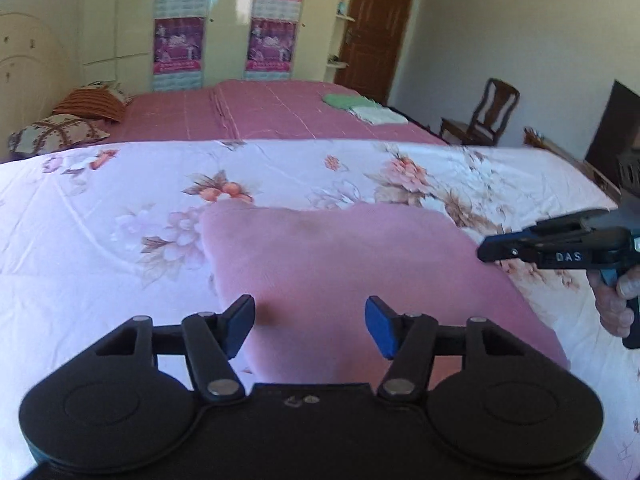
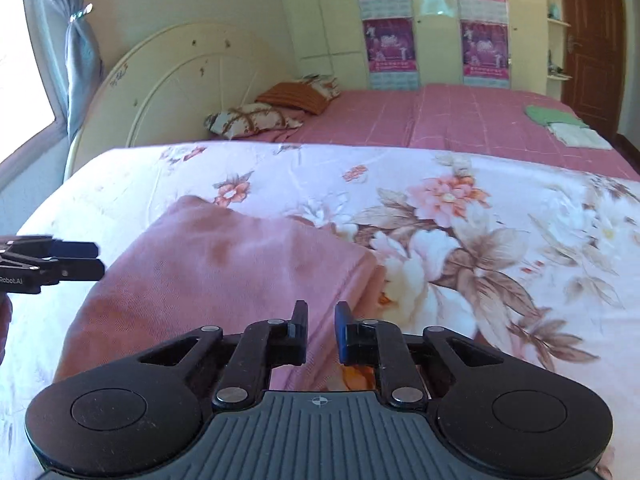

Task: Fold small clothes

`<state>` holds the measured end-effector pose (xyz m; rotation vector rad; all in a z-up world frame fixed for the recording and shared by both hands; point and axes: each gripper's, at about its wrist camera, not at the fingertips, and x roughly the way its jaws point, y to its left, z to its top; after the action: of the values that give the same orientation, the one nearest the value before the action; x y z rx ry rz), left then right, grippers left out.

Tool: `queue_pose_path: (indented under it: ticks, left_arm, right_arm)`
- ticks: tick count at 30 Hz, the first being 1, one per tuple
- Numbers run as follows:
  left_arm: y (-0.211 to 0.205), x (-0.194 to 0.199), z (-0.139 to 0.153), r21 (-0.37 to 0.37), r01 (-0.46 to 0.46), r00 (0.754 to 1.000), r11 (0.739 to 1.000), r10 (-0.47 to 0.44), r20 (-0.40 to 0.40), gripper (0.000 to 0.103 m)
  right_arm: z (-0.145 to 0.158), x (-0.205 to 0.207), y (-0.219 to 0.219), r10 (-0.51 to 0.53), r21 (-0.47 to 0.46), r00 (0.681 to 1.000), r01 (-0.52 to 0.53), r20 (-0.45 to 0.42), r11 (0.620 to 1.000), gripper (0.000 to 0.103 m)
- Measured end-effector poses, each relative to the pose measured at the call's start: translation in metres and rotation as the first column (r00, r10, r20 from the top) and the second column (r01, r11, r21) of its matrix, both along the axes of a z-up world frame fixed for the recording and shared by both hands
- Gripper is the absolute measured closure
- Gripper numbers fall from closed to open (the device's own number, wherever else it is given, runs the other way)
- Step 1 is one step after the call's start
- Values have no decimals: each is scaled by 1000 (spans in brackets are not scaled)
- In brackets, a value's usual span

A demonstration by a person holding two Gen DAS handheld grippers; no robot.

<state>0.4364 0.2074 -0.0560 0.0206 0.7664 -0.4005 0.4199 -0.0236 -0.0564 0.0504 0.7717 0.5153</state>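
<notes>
Bed (image 1: 120, 240): floral white sheet fills the foreground; a second bed (image 1: 280, 116) in pink checks lies beyond it
Wardrobe (image 1: 224, 20): cream doors with purple posters, against the far wall; brown door (image 1: 380, 28) to its right
Headboard (image 2: 180, 88): curved, cream, behind the pillows (image 2: 256, 120)
Chair (image 1: 484, 114): dark wood, past the bed's far right corner
Pink cloth (image 1: 340, 280): folded flat on the floral sheet, between the two claws; nothing lies on it
Folded stack (image 1: 364, 108): green and white pieces on the far bed, well apart from the pink cloth
Left claw (image 1: 310, 326): jaws wide apart over the cloth's near edge, holding nothing
Right claw (image 2: 321, 330): jaws narrowly parted above the cloth's right edge; empty
</notes>
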Motion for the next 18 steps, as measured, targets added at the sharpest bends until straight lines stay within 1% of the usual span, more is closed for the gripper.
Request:
queue_pose_path:
  ticks: [1, 2, 3, 4, 5, 6, 8, 9, 11, 12, 14, 16, 17, 18]
  left_arm:
    - [-9, 5, -12, 35, 12, 999, 999, -11, -33, 45]
    - [-15, 8, -21, 64, 12, 999, 998, -9, -51, 45]
    - [-17, 6, -27, 55, 7, 999, 998, -5, -32, 43]
    - [-17, 4, -30, 42, 0, 1000, 999, 1, -23, 43]
    - [-17, 2, -30, 40, 1, 1000, 999, 0, -18, 43]
    - [-12, -1, -28, 29, 1, 1000, 1000, -1, -13, 46]
    - [0, -17, -16, -8, -7, 1000, 1000, 7, 17, 57]
    - [6, -25, -10, -24, -12, 999, 1000, 13, 34, 60]
    - [16, -48, -2, -51, -32, 998, 998, 35, 59, 60]
    - [18, -59, -1, -52, -37, 997, 998, 40, 58, 60]
    - [16, -78, -3, -55, -29, 998, 998, 32, 59, 60]
    - [9, -93, -10, -49, -14, 997, 999, 18, 75, 60]
    - [5, -99, -15, -30, -15, 995, 999, 18, 96, 60]
    - [2, -103, -18, -21, -22, 994, 1000, 24, 104, 60]
  right_arm:
    - [-5, 5, 9, 16, -31, 1000, -16, 0, 999, 88]
    - [-12, 9, 16, 29, -69, 999, -30, -19, 997, 89]
    - [-25, 15, 22, 29, -130, 998, -35, -50, 991, 94]
    - [-37, 18, 23, 24, -174, 999, -31, -47, 984, 94]
    - [-40, 17, 21, 17, -161, 999, -22, -32, 987, 94]
    - [-40, 17, 20, 2, -153, 999, -8, -41, 988, 94]
    - [-35, 12, 21, -8, -173, 999, 2, -37, 985, 94]
    - [-29, 7, 20, -25, -171, 999, 19, -32, 985, 94]
    - [-11, -10, 14, -16, -138, 1000, 16, -1, 990, 94]
    - [-1, -23, 11, 0, -116, 1000, 1, 12, 993, 94]
    - [10, -48, 10, 50, -111, 998, -47, 27, 993, 94]
    - [10, -66, 15, 105, -120, 994, -102, 20, 988, 94]
    - [5, -73, 19, 131, -139, 991, -128, 13, 982, 94]
    - [-2, -77, 24, 157, -178, 988, -153, 10, 972, 94]
